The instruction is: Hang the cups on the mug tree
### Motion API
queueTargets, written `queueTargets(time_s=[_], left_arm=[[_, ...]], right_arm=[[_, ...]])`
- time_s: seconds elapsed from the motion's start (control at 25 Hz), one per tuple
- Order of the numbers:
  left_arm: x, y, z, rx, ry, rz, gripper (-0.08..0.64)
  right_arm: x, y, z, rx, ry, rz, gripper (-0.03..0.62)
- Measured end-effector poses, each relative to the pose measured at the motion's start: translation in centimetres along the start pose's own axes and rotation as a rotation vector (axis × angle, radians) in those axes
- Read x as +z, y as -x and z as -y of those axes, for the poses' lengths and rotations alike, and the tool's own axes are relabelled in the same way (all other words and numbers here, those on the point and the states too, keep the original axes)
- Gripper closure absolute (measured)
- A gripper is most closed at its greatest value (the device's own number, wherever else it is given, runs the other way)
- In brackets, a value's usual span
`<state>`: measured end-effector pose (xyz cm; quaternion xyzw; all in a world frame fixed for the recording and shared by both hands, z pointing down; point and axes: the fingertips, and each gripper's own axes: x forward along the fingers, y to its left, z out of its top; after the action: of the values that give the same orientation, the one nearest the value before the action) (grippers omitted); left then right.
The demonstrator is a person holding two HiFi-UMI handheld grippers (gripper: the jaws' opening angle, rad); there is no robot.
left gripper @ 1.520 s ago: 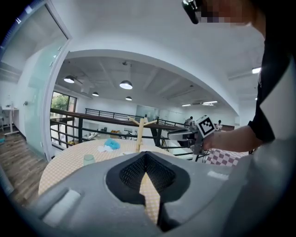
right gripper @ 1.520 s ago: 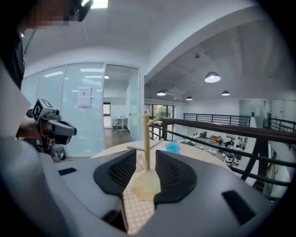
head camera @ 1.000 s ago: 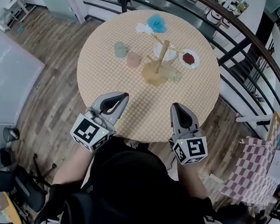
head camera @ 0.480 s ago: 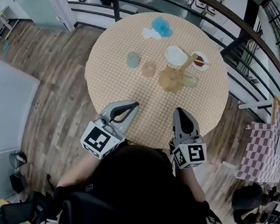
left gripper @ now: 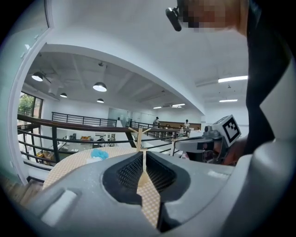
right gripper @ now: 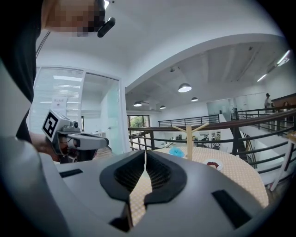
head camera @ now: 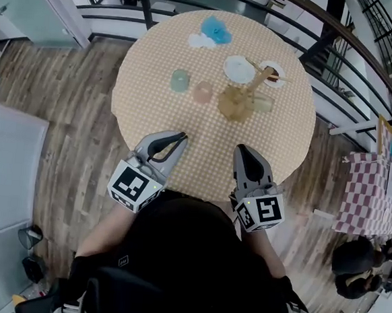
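Left tool (head camera: 180,138), right tool (head camera: 240,150): jaws together, empty, lower centre. Advice: spread jaws before reaching green cup (head camera: 179,81), upper centre.

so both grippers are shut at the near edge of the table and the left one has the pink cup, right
No: the left gripper is shut but empty, as the left gripper view shows. The pink cup stands on the table, untouched; the right gripper is shut too.
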<state>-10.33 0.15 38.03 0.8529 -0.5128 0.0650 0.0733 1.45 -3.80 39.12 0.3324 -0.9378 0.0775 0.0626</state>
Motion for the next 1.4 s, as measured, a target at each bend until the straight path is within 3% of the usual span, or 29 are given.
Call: queueTargets(time_s=[0.12,0.24,0.44,0.68,0.92,1.04,1.2,1.4], left_arm=[[-0.8,-1.9,-0.7,0.001,-0.016,-0.066,0.552],[-1.3,-3.5,-2.0,-0.026,-0.079,-0.143,0.552],[-3.5,-6.8,-6.1,-0.117,-0.161,-0.269,0.55],[-7.6,-10.9,-10.3,-0.304,-0.27,-0.478,0.418],[-11.8,-14.7,-13.0,-0.383,-0.451,-0.652,0.379],[-13.7,-16.2,-13.6,-0.399,-0.487,-0.698,0.335],[-15.0,-17.7,-13.9,-0.43,-0.477,-0.734,0.325],[-16.1,-19.5,-14.0,-0.443,-0.522,-0.769,0.311]], right_arm=[[-0.6,0.3,0.3,0.027,-0.037,-0.01,0.569],[-1.5,-0.4,0.1,0.044,-0.05,-0.035,0.569],[-3.1,-2.2,-0.2,0.025,-0.091,-0.083,0.569],[-3.1,-4.6,0.0,-0.058,-0.081,-0.136,0.569],[-5.2,-5.6,0.8,-0.072,-0.108,-0.168,0.569],[-6.8,-5.5,1.3,-0.088,-0.148,-0.179,0.569],[-8.2,-5.2,1.4,-0.101,-0.201,-0.194,0.569],[-9.6,-4.9,1.2,-0.094,-0.224,-0.226,0.569]])
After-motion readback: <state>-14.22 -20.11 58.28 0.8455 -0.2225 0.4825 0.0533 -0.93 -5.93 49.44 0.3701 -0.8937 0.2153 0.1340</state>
